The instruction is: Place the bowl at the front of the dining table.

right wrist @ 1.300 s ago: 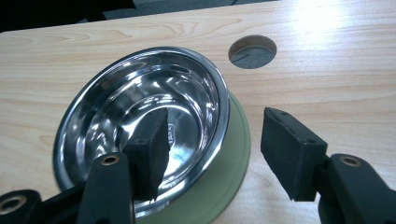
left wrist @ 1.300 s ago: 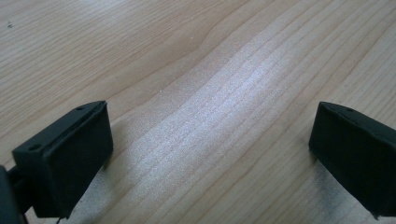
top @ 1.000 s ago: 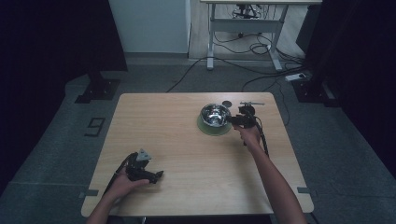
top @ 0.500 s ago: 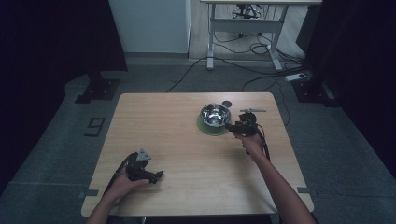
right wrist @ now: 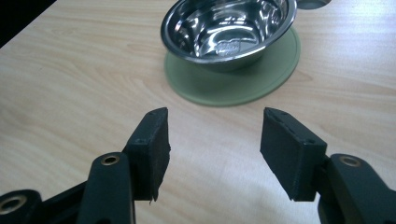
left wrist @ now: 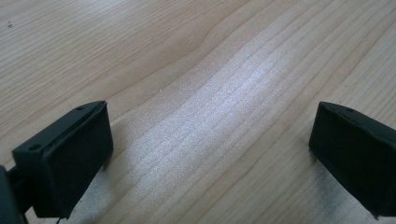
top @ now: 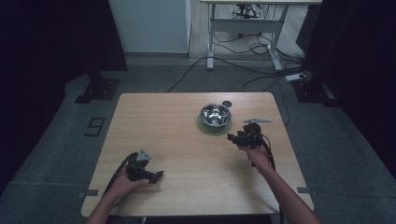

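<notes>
A shiny steel bowl (top: 215,114) (right wrist: 229,28) stands on a round green mat (top: 205,129) (right wrist: 233,86) at the back right of the wooden table (top: 182,140). My right gripper (top: 233,137) (right wrist: 215,135) hovers just near-right of the mat and points at it. Its jaws are open with only bare wood between them. At the near left, my left gripper (top: 158,175) (left wrist: 210,140) rests low over the table. It stands wide open with nothing between its pads (left wrist: 70,154).
A small dark round object (top: 227,103) (right wrist: 313,3) lies on the table just behind the bowl. The floor behind the table carries cables and a desk frame (top: 243,28). The table's near edge runs close under both hands.
My right gripper has drawn back from beside the bowl toward the near edge, jaws still open. The left gripper has stayed where it was.
</notes>
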A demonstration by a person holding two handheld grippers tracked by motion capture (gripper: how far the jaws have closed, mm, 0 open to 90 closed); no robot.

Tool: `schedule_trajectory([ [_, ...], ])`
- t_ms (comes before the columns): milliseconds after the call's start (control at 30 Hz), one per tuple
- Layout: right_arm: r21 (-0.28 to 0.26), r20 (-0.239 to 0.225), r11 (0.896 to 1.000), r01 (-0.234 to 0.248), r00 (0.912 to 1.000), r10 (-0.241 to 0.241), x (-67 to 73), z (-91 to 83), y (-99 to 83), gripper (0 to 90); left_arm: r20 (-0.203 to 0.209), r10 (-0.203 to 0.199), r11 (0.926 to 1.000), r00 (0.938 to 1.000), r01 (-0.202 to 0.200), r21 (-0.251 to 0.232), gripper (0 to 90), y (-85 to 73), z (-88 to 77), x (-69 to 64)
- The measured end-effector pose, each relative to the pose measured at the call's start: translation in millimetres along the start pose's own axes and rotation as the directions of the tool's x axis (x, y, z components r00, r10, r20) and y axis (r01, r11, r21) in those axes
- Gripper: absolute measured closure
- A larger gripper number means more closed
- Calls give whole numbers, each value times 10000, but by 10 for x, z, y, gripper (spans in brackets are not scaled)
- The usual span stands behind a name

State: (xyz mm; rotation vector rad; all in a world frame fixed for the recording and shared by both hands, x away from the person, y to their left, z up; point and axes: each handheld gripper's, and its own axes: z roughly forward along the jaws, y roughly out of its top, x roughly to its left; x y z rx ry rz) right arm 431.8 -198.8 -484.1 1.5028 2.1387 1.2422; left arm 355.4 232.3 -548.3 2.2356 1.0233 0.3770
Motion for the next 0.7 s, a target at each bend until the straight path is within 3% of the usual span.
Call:
schedule_trajectory([
  [467,412,-536,9990,180,9984,-158,87,-128,-391,412,1,4,10000,10000,-4,4,0,0,0,1],
  [700,384,-531,9992,72,9986,-51,55,-145,-431,402,1,4,10000,10000,-4,3,0,0,0,1],
])
